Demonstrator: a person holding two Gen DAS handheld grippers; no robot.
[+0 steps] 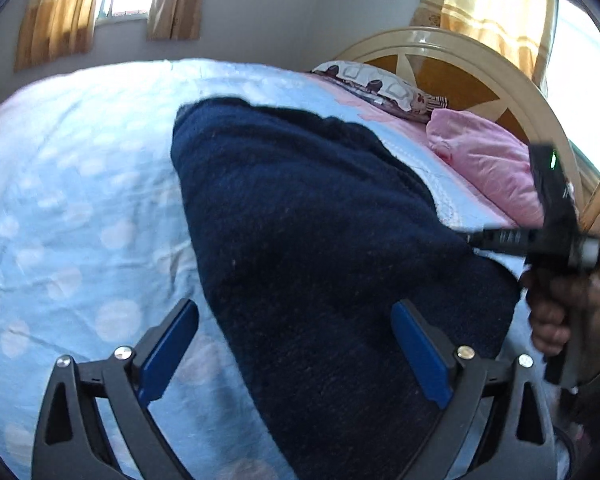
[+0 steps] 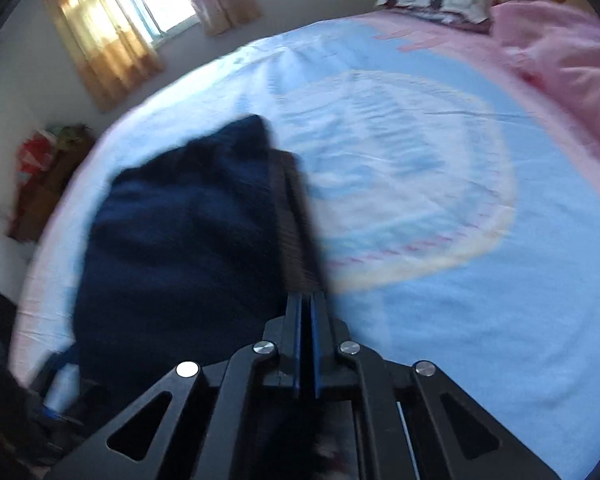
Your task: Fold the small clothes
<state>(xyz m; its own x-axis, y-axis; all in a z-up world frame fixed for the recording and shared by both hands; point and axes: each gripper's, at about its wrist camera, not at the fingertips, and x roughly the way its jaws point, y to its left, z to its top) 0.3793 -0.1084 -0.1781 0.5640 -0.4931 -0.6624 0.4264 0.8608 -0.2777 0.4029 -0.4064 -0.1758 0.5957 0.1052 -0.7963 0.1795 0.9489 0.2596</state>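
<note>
The left gripper (image 1: 296,348), jaws spread wide, hovers over a navy garment (image 1: 320,220) lying on the bed (image 1: 80,200), mid-fold; the right gripper (image 2: 298,224), jaws pressed together, seems empty; next likely needs gripping an edge.

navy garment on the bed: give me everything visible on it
The navy garment is dark blue, knit-like and fuzzy, with no print visible. It lies in a rumpled, elongated heap on the light blue sheet. The left tool stands open over its near end, no pad pressing. The right tool is shut beside it; blur hides any pinch.
</note>
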